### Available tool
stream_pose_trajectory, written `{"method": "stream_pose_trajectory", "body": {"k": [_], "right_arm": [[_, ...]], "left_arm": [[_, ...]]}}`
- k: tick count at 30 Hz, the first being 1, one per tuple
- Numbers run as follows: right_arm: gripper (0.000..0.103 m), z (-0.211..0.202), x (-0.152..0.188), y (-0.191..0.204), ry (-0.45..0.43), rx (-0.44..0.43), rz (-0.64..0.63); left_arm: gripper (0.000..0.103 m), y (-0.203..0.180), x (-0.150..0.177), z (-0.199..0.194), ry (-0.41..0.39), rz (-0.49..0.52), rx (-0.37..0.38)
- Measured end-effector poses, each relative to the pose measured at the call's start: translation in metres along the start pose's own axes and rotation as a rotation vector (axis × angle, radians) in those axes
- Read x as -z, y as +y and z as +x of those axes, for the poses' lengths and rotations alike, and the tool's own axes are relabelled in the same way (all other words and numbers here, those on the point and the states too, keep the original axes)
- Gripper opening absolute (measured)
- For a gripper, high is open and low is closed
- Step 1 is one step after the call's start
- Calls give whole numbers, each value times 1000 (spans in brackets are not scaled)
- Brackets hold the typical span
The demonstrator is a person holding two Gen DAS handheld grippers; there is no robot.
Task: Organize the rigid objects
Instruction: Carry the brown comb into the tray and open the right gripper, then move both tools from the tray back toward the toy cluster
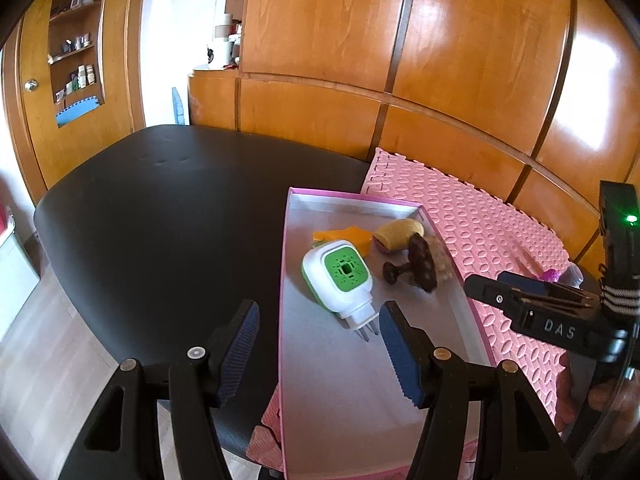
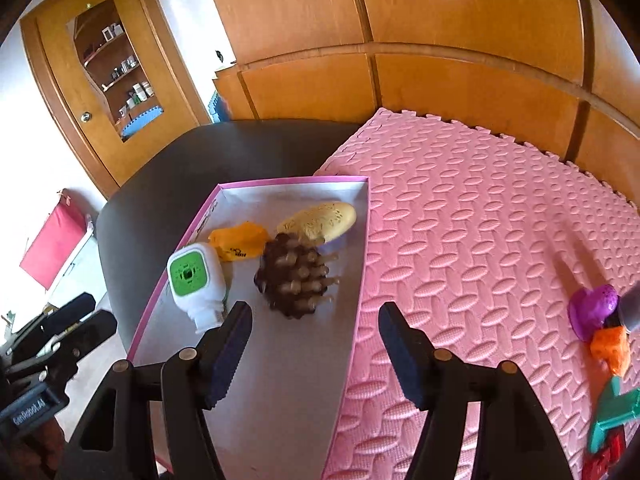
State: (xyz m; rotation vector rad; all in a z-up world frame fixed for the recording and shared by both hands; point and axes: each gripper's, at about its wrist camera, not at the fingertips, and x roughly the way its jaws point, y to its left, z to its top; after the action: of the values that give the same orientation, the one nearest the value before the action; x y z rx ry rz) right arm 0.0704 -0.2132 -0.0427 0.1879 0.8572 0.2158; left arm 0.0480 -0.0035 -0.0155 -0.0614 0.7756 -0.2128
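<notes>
A pink-rimmed box [image 1: 285, 280] [image 2: 362, 240] holds a white and green plug-in device [image 1: 340, 278] [image 2: 194, 280], a brown wooden massage brush [image 1: 418, 264] [image 2: 296, 282], a tan oval sponge [image 1: 398, 232] [image 2: 320, 218] and an orange piece [image 1: 340, 235] [image 2: 238, 242]. My left gripper [image 1: 320, 344] is open and empty, just in front of the white device. My right gripper [image 2: 314, 346] is open and empty over the box's near right part. It also shows in the left wrist view [image 1: 520, 292], where its jaws cannot be judged.
The box lies partly on a pink foam mat [image 2: 480, 220] [image 1: 492, 224] on a black table [image 1: 160, 220]. A purple toy [image 2: 592, 308], an orange toy [image 2: 610, 346] and a teal piece [image 2: 612, 412] lie at the mat's right edge. Wooden cabinets [image 1: 400, 40] stand behind.
</notes>
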Motion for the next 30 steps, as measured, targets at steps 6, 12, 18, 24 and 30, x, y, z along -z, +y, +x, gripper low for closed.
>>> {"method": "stream_pose_trajectory", "body": {"k": [6, 12, 18, 24, 30], "right_arm": [[66, -13, 11, -5, -14, 23, 4], [67, -26, 17, -9, -36, 23, 24], [67, -38, 22, -15, -59, 42, 31], [66, -57, 26, -34, -86, 81, 49], [66, -85, 30, -67, -123, 157, 75]], "left_arm": [[64, -12, 4, -3, 3, 21, 11], [64, -22, 6, -6, 7, 50, 24], [64, -29, 9, -8, 11, 71, 32], [64, -38, 10, -9, 13, 98, 43], [64, -50, 12, -9, 19, 130, 57]]}}
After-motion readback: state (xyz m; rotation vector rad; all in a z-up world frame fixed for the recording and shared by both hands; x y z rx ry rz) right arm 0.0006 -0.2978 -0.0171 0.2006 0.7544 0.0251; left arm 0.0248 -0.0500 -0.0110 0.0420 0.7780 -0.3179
